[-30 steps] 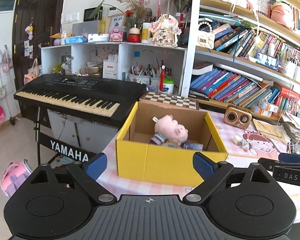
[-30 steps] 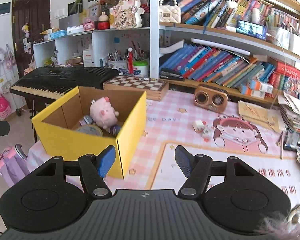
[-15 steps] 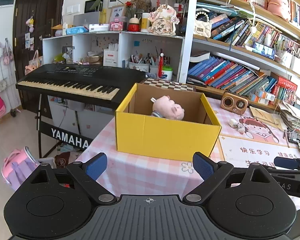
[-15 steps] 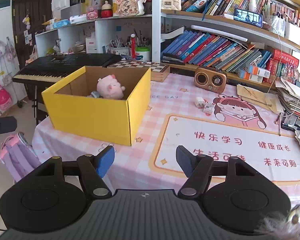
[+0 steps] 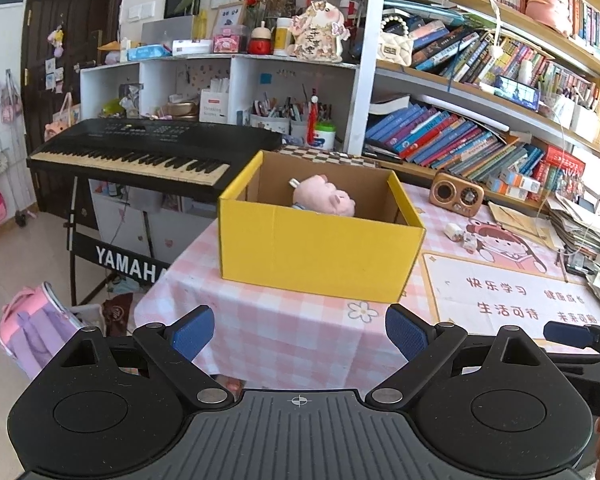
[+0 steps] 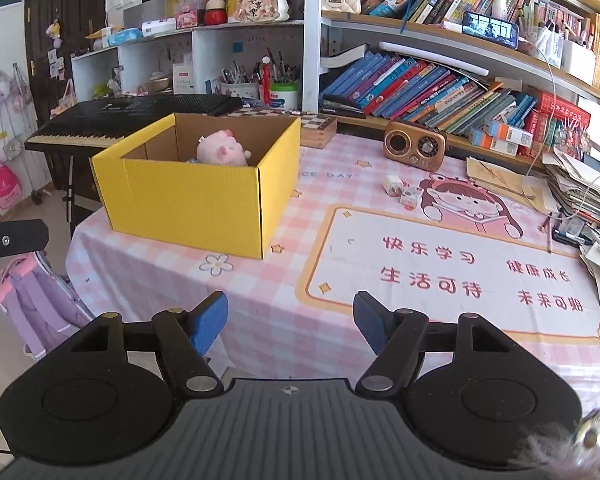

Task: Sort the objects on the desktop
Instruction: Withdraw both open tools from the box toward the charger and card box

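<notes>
A yellow cardboard box [image 5: 320, 252] [image 6: 188, 204] stands at the left end of the pink checked table [image 5: 284, 336] [image 6: 260, 296]. Inside it lies a pink plush pig [image 5: 326, 200] [image 6: 222, 152] on other small items that I cannot make out. Two small white objects [image 6: 404, 192] [image 5: 460, 236] lie on the cloth to the right of the box. My left gripper [image 5: 298, 334] hangs wide open and empty, back from the table's near edge. My right gripper [image 6: 288, 322] is over the near edge, its jaws opening with nothing between them; one of its fingers [image 5: 568, 334] shows in the left wrist view.
A brown retro radio [image 6: 414, 146] sits at the back by a chessboard box [image 6: 296, 124]. Paper stacks [image 6: 580, 188] crowd the right edge. A black keyboard [image 5: 148, 152] on a stand is left of the table, with a pink-purple backpack [image 5: 36, 332] on the floor.
Both grippers have drawn back and down from the box, which now looks farther off with more tablecloth in front. The right jaws stand slightly wider.
</notes>
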### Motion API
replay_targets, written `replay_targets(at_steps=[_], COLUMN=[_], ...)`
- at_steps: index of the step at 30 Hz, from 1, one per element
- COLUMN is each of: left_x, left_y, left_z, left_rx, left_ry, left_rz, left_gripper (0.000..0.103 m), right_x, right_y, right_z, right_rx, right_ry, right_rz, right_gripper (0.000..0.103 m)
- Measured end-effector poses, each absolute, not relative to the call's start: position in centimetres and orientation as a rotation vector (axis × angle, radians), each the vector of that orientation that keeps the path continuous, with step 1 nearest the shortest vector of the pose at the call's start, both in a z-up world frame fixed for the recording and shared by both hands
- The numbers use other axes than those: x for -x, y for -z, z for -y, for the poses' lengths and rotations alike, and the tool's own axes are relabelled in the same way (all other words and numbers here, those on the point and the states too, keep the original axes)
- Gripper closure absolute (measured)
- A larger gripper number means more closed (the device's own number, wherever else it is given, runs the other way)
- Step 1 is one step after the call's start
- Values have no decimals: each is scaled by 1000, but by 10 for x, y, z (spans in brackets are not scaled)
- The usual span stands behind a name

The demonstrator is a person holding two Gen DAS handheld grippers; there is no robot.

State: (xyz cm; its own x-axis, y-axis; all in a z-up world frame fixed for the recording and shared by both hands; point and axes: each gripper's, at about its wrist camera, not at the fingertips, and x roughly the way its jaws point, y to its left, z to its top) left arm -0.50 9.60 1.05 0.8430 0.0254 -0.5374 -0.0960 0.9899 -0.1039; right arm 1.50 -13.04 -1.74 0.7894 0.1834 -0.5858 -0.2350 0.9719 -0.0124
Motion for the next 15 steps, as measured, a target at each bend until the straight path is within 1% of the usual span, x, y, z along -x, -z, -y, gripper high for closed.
replay_targets(at_steps=[15], left_x=[5], left_y=[-4], left_z=[-75], left_rx=[99], left_ry=[4], left_rz=[-604], left_gripper=[8], right_x=[-8], right_y=[19], right_z=[135], right_rx=[90], right_ry=[-205], right_rz=[-633], right_gripper=[32])
